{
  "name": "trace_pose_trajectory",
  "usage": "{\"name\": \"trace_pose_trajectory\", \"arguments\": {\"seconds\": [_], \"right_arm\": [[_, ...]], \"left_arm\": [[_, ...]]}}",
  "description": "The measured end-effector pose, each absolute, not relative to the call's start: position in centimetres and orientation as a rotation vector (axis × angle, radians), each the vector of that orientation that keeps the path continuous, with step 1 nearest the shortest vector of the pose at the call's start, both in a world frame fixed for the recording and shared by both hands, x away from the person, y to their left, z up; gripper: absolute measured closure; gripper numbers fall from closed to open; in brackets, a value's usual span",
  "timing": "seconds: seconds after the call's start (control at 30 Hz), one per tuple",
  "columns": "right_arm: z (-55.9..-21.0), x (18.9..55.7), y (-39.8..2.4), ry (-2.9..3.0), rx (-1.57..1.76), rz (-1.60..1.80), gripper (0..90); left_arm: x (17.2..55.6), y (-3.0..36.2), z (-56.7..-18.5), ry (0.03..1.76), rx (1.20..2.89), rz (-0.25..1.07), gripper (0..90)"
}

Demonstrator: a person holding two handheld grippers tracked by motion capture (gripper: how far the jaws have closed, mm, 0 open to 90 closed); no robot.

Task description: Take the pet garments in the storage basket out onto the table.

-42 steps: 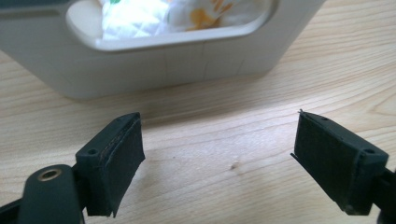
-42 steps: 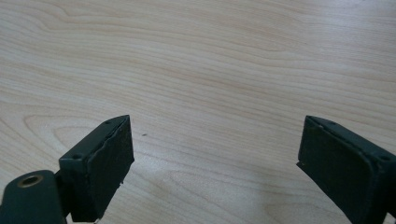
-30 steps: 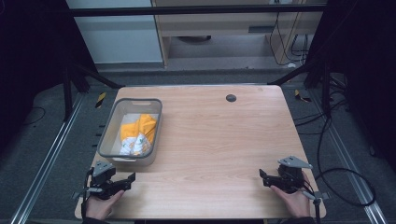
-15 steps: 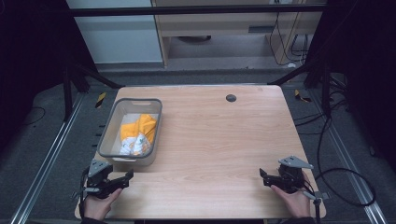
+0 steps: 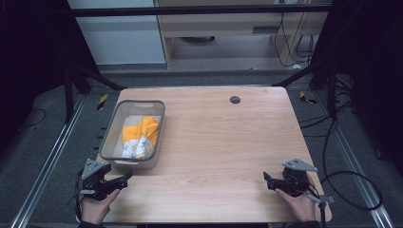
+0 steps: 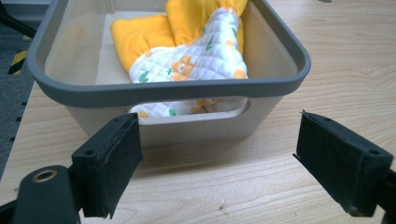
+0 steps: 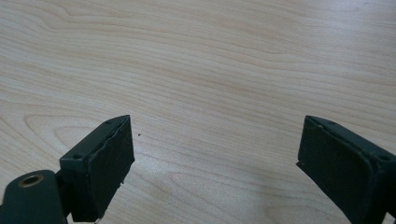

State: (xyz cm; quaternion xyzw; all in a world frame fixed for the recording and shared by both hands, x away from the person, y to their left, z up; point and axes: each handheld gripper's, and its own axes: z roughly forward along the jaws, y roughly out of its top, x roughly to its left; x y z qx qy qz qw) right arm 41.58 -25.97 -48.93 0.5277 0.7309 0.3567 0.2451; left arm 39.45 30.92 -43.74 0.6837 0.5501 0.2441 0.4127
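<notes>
Wooden table (image 5: pixel 223 156), pale grain, dark round grommet (image 5: pixel 235 99) near far edge. Grey bin (image 5: pixel 114 130) on left part of table, long axis running away from the near edge, grey rim and translucent walls. Inside bin: crumpled cloth (image 5: pixel 139 137), yellow with a white quilted printed side; in left gripper view cloth (image 6: pixel 196 60) heaped toward the near wall and visible through the handle slot in that wall. Left gripper (image 5: pixel 124 177) at near-left corner of table, just beside bin's near end, pointing right and slightly toward bin; held in left hand (image 5: pixel 95 209). Left jaws spread wide, nothing between them, near bin wall (image 6: pixel 187 93) straight ahead, apart from the pads. Right gripper (image 5: pixel 266 177) at near-right edge of table, pointing left, held in right hand (image 5: pixel 297 204); grey three-cornered plate on top, cable trailing off right. Right jaws spread wide over bare wood (image 7: pixel 210 84), gripping nothing. Grippers well apart, bare table between them. Dark floor, metal frame rails and loose cables around table.
</notes>
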Motion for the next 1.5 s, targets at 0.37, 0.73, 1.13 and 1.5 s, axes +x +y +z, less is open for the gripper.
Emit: {"name": "trace_pose_trajectory", "arguments": {"seconds": [0.37, 0.73, 1.13, 1.5], "right_arm": [[-48.9, 41.5, -25.9, 1.993, 1.433, 0.977, 10.5], [-49.0, 41.6, -25.9, 1.997, 1.420, 0.981, 10.4], [-49.0, 41.5, -25.9, 1.991, 1.427, 0.984, 10.3], [-49.1, 41.6, -26.0, 1.991, 1.432, 0.979, 10.2]], "left_arm": [[39.5, 30.7, -42.4, 1.353, 1.722, 0.621, 12.5], [39.8, 30.3, -41.0, 1.310, 1.735, 0.622, 12.3], [40.7, 30.6, -39.0, 1.286, 1.745, 0.630, 12.0], [43.1, 30.0, -37.6, 1.273, 1.787, 0.631, 11.8]]}}
